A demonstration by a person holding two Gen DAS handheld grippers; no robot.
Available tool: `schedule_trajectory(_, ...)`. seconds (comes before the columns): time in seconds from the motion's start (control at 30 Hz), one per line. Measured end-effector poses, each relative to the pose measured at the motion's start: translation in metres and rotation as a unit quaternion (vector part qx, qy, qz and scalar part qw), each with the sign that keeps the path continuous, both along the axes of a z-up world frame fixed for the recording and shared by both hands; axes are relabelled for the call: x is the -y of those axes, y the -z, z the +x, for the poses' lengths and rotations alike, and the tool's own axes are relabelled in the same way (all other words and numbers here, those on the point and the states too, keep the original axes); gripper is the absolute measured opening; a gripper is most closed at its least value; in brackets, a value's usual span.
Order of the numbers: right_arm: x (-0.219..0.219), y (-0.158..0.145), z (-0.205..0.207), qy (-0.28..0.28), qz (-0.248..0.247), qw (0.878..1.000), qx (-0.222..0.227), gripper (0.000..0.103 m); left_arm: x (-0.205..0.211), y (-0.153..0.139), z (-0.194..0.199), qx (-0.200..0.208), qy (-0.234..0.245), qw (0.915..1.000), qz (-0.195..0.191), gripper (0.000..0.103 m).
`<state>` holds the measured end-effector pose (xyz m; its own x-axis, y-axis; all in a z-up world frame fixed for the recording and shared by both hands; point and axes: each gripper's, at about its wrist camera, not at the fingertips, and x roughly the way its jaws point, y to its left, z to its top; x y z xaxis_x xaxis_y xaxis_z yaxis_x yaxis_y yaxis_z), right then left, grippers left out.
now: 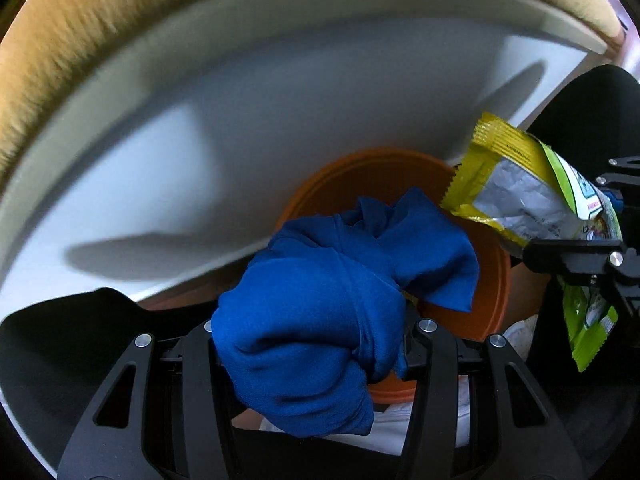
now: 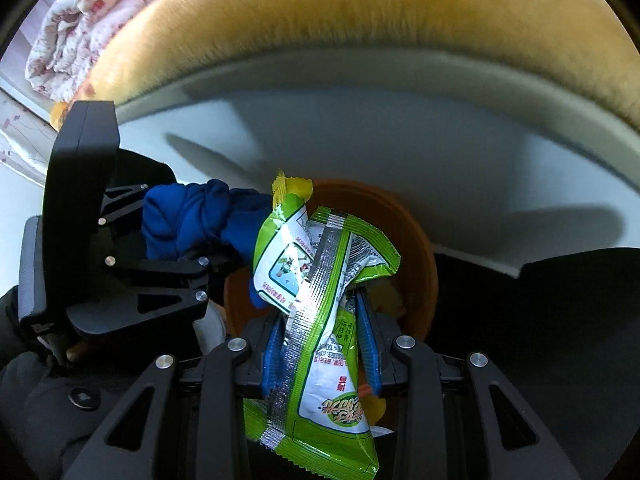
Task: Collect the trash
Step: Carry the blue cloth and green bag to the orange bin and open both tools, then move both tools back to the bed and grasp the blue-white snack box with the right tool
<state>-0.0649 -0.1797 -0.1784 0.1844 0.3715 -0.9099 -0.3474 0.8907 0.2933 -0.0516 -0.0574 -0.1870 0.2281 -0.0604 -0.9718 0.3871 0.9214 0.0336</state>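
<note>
Blue cloth (image 1: 316, 300) bunched in your left gripper (image 1: 312, 344), jaws clamping it; green snack wrapper (image 2: 320, 320) pinched flat in your right gripper (image 2: 320, 356). Both hang over orange bin (image 1: 472, 304), apparently for dropping in.

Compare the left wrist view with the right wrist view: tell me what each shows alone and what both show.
Only the left wrist view shows the whole bunched blue cloth up close, filling its own jaws. Only the right wrist view shows the floral quilt at top left and the blue pads clamping the green snack wrapper. Both show the orange bin, the cloth, the wrapper, the white surface and the tan furry edge.
</note>
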Motion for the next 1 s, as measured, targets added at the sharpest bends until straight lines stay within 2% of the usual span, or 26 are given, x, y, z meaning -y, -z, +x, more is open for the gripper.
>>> schedule_trajectory(0.3, -0.013, 0.023, 0.012, -0.011, -0.016, 0.999, -0.038, 0.035, -0.003, 0.022, 0.027, -0.043, -0.001, 0.9991, -0.002, 0.049)
schedule_trajectory(0.37, -0.017, 0.025, 0.015, -0.01, -0.019, 0.999, -0.044, 0.036, -0.003, 0.024, 0.03, -0.047, -0.001, 0.9989, -0.001, 0.052)
schedule_trajectory(0.43, -0.019, 0.028, 0.018, -0.011, -0.023, 0.999, -0.047, 0.043, -0.002, 0.025, 0.033, -0.052, -0.002, 0.9986, 0.004, 0.069)
schedule_trajectory(0.5, -0.02, 0.031, 0.02, -0.011, -0.032, 0.998, -0.047, 0.061, -0.002, 0.027, 0.035, -0.054, -0.002, 0.9985, 0.009, 0.079)
schedule_trajectory(0.53, -0.021, 0.033, 0.022, -0.01, -0.036, 0.998, -0.048, 0.061, 0.0, 0.028, 0.038, -0.056, -0.001, 0.9984, 0.012, 0.082)
schedule_trajectory(0.8, -0.016, 0.034, 0.021, -0.002, -0.035, 0.998, -0.054, 0.061, 0.002, 0.026, 0.043, -0.056, -0.002, 0.9984, 0.007, 0.082)
schedule_trajectory(0.9, -0.004, 0.031, 0.019, 0.003, -0.032, 0.998, -0.051, 0.062, -0.005, 0.024, 0.039, -0.053, -0.002, 0.9986, 0.003, 0.082)
schedule_trajectory(1.0, -0.011, 0.026, 0.021, 0.003, -0.033, 0.998, -0.044, 0.062, -0.012, 0.025, 0.026, -0.05, -0.004, 0.9987, -0.003, 0.082)
